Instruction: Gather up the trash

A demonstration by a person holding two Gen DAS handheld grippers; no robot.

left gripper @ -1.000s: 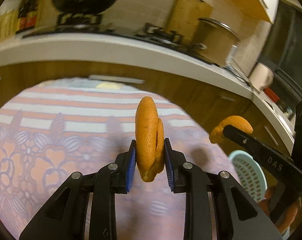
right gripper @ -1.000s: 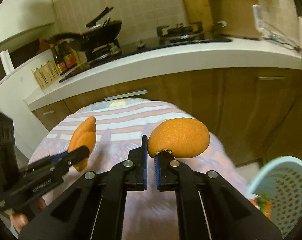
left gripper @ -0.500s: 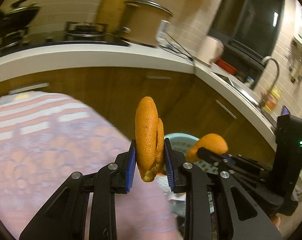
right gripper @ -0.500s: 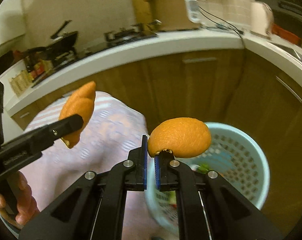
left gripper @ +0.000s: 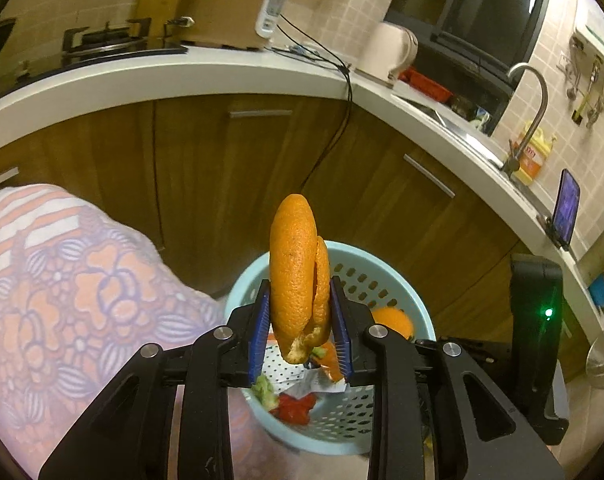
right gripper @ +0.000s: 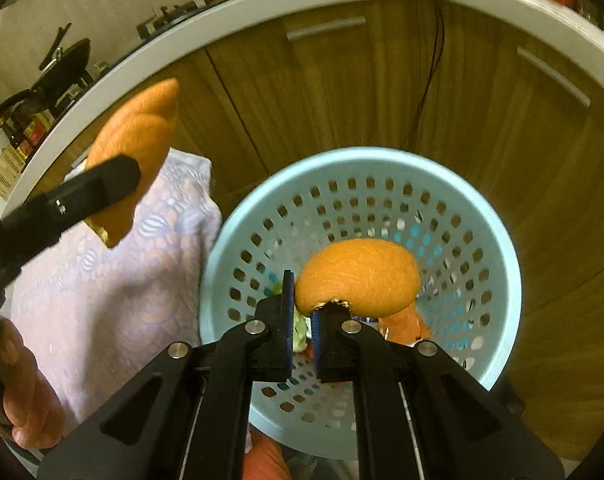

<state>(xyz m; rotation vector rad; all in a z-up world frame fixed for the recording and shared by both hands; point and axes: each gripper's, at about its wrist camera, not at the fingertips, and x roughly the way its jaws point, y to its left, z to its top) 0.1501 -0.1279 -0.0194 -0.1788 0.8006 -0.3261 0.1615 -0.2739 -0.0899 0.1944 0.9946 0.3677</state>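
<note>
My left gripper (left gripper: 300, 322) is shut on a folded orange peel (left gripper: 298, 276) and holds it upright above the near rim of a light blue perforated bin (left gripper: 398, 280). My right gripper (right gripper: 301, 306) has its jaws slightly parted; a second orange peel (right gripper: 358, 280) sits at its right fingertip, over the bin (right gripper: 498, 240). Whether it is still pinched I cannot tell. The bin holds scraps, red and green bits and wrappers (left gripper: 302, 392). The left gripper with its peel (right gripper: 138, 148) also shows in the right wrist view, over the table edge.
A table with a pink flowered cloth (left gripper: 62, 292) lies left of the bin. Wooden cabinets (left gripper: 238, 168) under a white counter (left gripper: 222, 68) stand behind it. A black cable (left gripper: 334, 140) hangs down the cabinet front. A sink and tap (left gripper: 530, 112) are at the right.
Both grippers swung right from over the table to the bin, each carrying a peel. The right gripper's jaws have parted slightly over the bin.
</note>
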